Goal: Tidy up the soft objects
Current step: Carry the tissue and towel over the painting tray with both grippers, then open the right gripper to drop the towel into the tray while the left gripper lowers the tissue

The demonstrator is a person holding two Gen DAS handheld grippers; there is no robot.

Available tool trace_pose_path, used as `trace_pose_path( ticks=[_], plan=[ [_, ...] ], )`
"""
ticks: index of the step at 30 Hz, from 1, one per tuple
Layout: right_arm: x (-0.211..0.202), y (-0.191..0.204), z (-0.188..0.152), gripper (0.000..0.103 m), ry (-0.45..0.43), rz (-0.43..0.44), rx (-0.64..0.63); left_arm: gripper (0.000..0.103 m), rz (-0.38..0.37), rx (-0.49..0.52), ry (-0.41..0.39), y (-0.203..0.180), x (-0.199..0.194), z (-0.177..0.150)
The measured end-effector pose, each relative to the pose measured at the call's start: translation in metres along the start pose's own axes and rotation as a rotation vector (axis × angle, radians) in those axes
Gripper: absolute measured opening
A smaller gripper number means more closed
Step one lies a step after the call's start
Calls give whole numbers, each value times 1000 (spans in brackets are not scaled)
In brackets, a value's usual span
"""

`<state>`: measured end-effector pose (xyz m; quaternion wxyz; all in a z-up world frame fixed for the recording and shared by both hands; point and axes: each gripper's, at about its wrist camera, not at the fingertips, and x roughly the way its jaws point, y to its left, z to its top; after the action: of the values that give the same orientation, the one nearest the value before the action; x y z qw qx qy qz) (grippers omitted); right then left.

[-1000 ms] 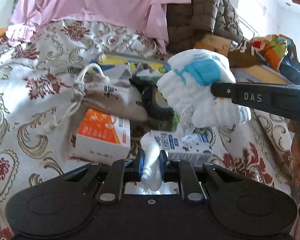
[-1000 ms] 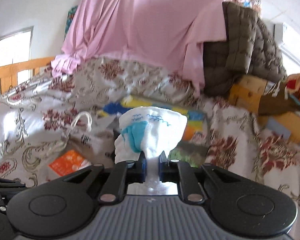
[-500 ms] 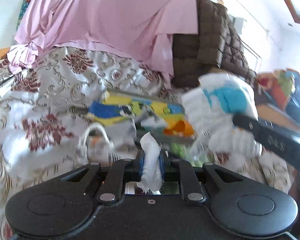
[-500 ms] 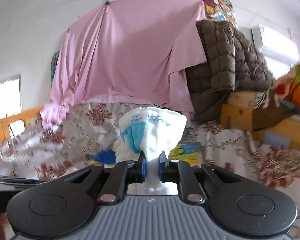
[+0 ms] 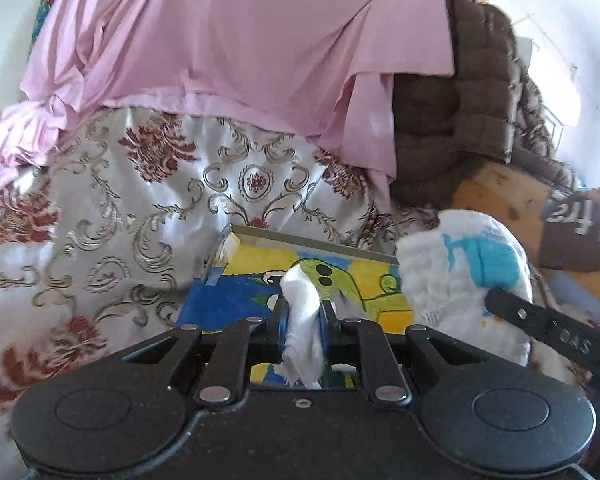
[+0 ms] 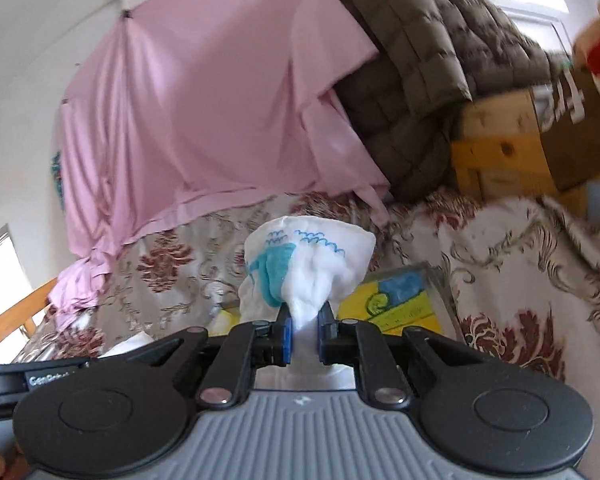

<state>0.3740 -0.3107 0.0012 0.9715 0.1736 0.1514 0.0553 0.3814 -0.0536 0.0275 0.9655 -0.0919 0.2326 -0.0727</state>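
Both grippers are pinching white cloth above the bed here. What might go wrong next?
1. The left gripper is shut on only a thin, frayed strip of white cloth, which may slip out or tear if pulled.
2. The right gripper pinches just the gathered end of the white bundle, so its bulk could sag or work loose.
3. The bundle hangs above a colourful picture book and might drop there instead.

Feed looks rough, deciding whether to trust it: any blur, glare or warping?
Left wrist: sharp near the left tool, white cloth crisp; wall blown out upper right. Right wrist: upper right corner smeared and overexposed, towel bundle clear; fisheye bends both.
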Motion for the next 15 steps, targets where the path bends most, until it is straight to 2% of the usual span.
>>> trace_pose_path(
  ticks=[7, 15],
  plan=[
    [39, -28, -6, 14, 95, -42, 102, 17, 26, -19, 69, 0, 70, 7],
    [51, -34, -5, 20, 131, -68, 124, 17, 25, -48, 183, 3, 104, -4]
  ],
)
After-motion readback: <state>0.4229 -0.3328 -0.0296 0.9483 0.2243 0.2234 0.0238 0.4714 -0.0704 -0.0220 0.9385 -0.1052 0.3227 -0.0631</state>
